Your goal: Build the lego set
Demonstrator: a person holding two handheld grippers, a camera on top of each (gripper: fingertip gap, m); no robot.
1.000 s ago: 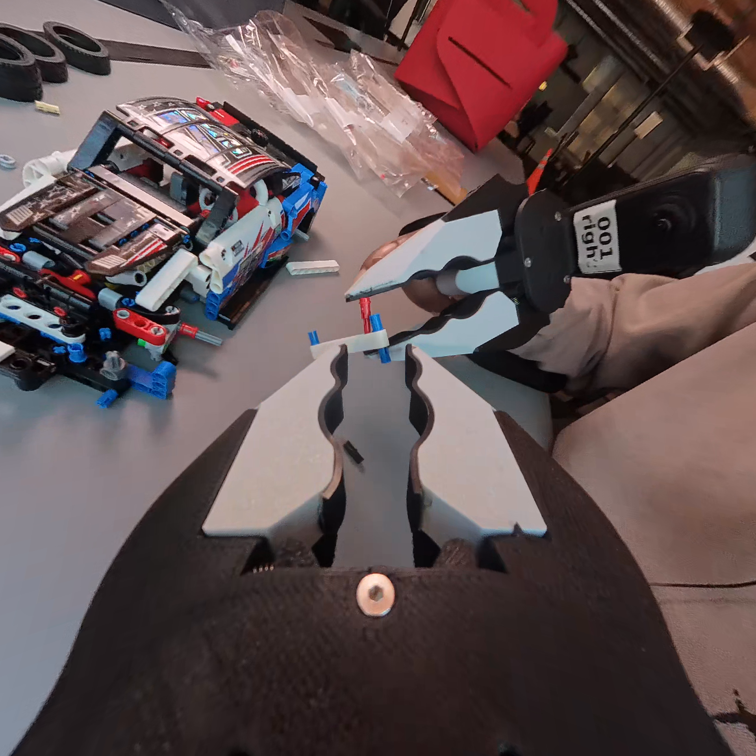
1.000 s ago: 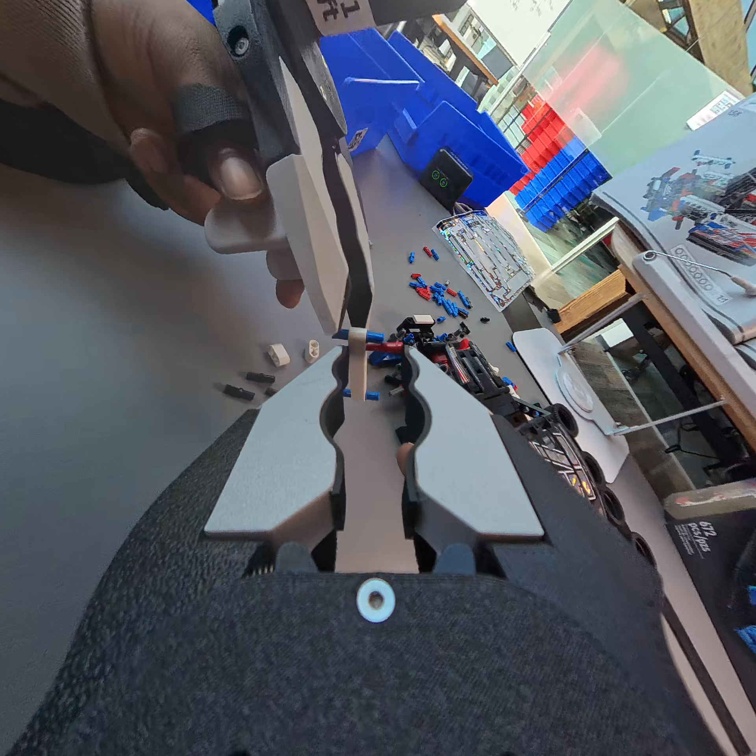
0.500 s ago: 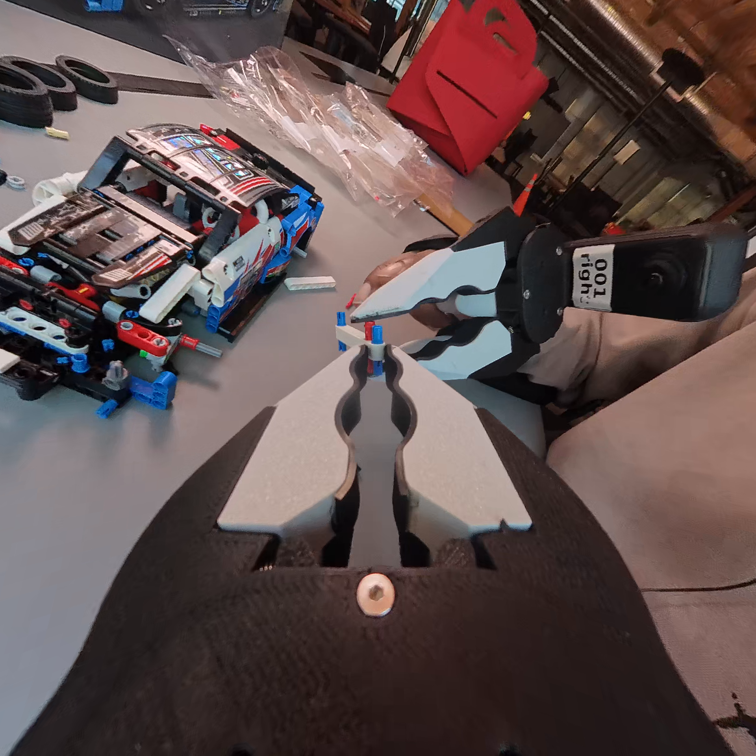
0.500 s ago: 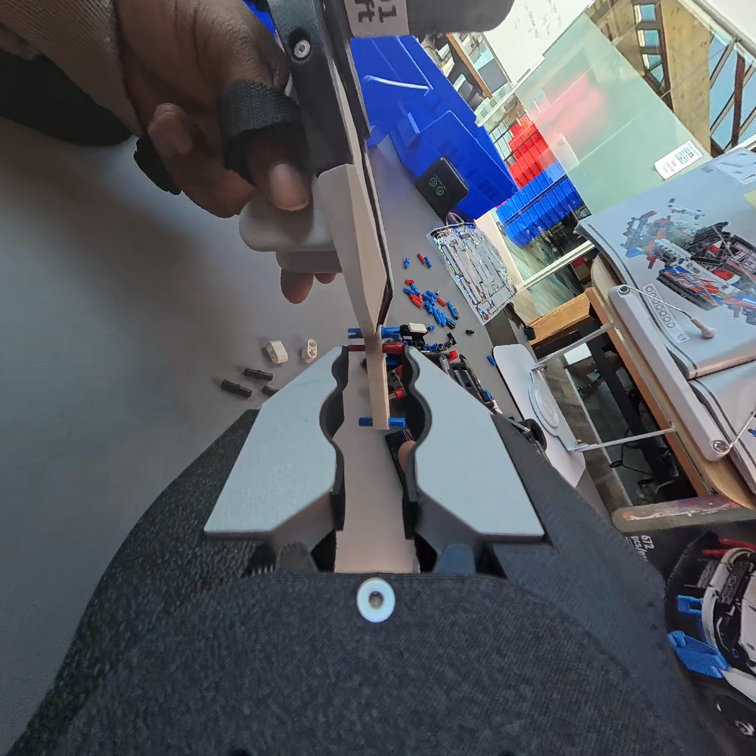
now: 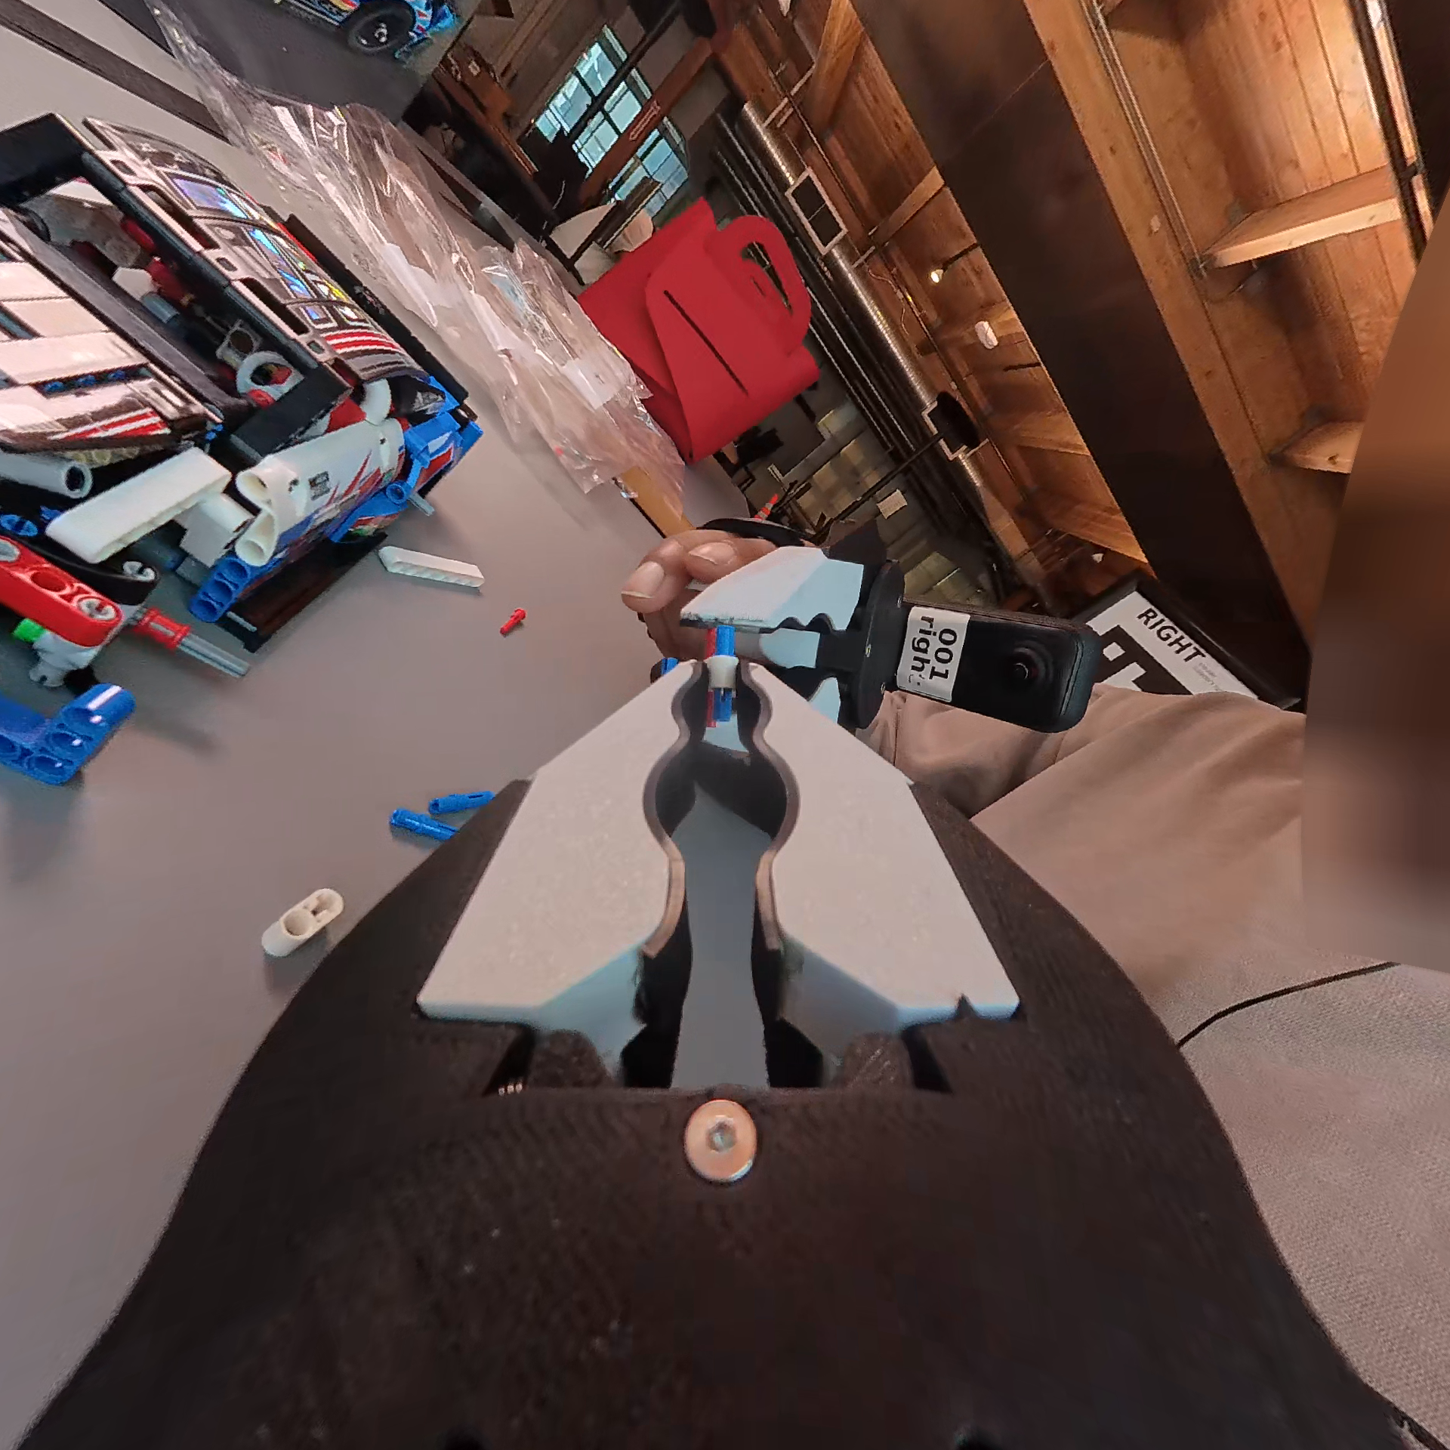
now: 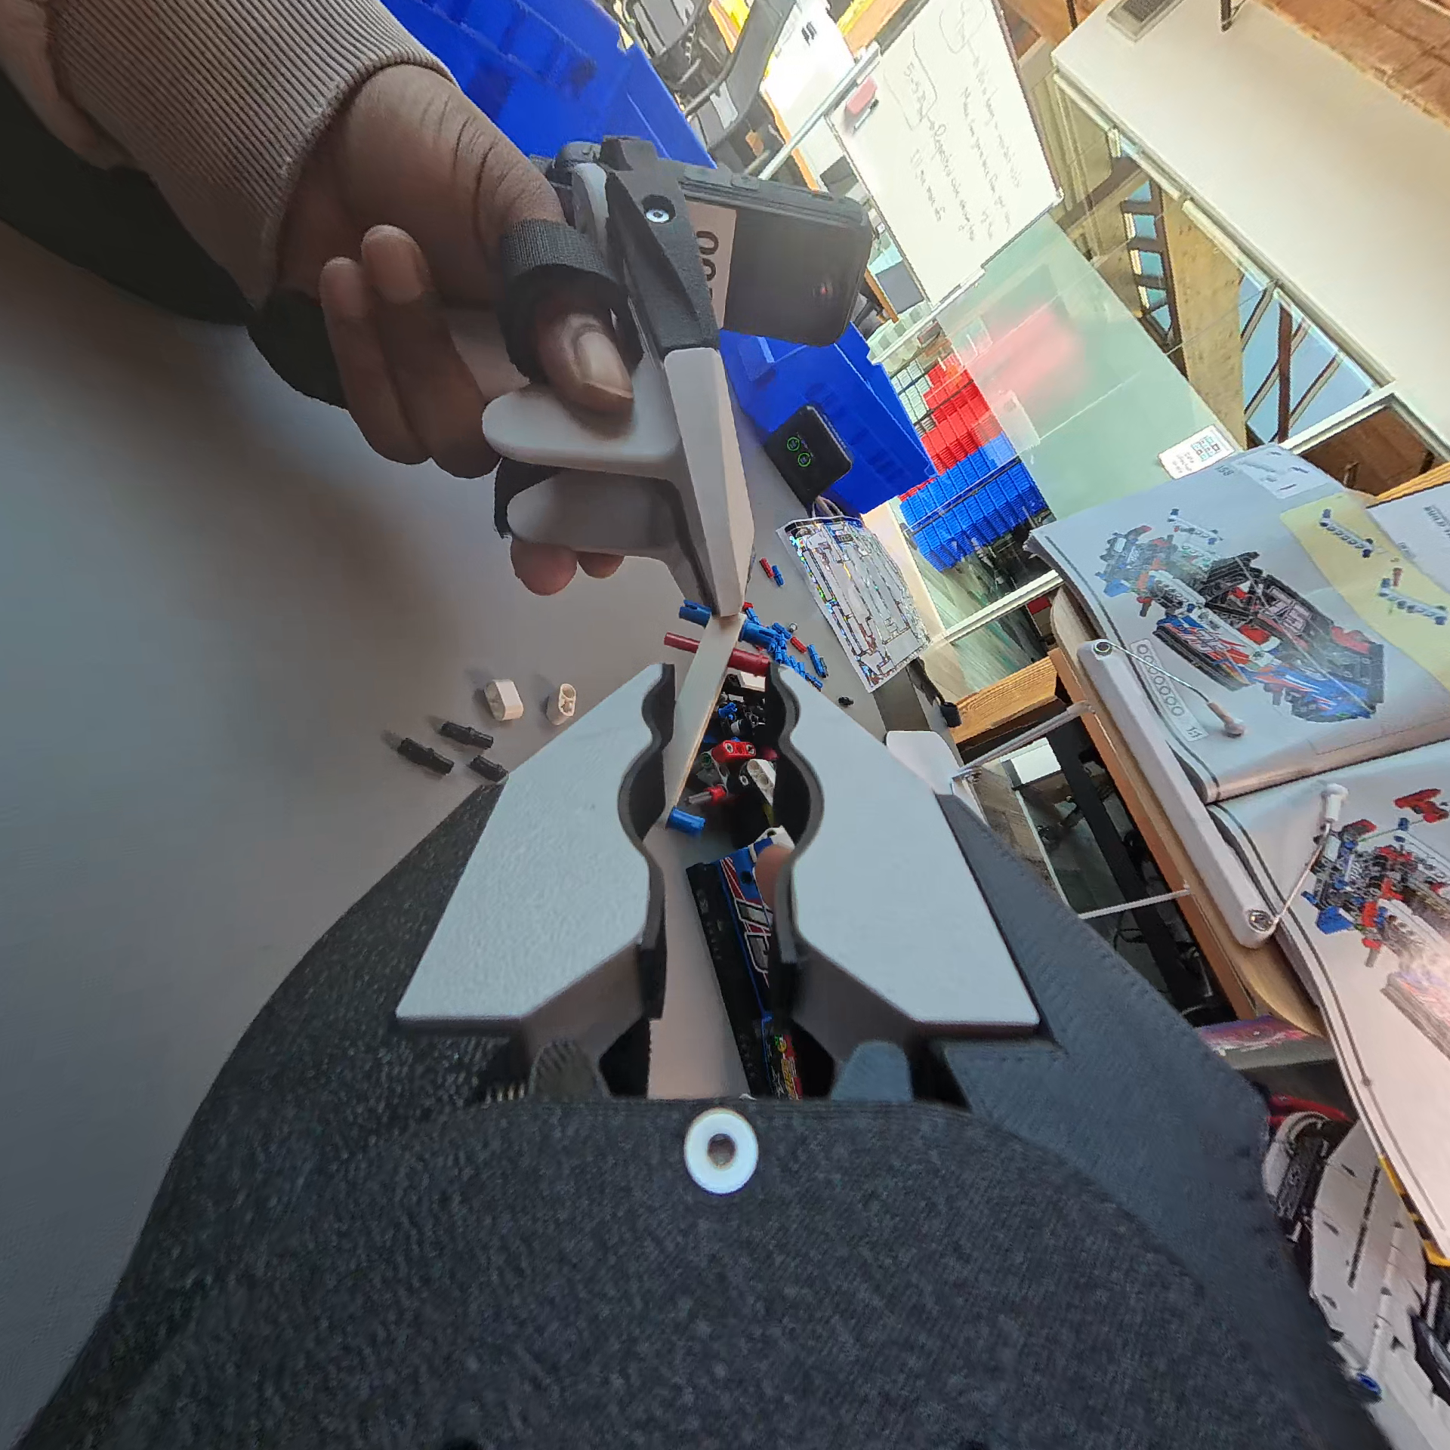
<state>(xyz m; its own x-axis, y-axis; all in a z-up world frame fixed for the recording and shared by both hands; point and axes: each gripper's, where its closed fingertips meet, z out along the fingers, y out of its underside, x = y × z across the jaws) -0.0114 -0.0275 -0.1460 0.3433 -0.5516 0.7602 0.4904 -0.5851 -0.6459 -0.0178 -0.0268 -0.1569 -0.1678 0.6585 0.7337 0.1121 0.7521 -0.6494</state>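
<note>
The left hand-held gripper (image 5: 720,686) is pinching a white beam (image 6: 698,718) studded with blue and red pins at its fingertips, holding it above the grey bench (image 5: 235,824). The right hand-held gripper (image 6: 718,679) is standing open around the same beam, not clamping it. Farther off, loose blue pins (image 5: 439,812) and the half-built lego car (image 5: 196,377) are lying on the bench.
</note>
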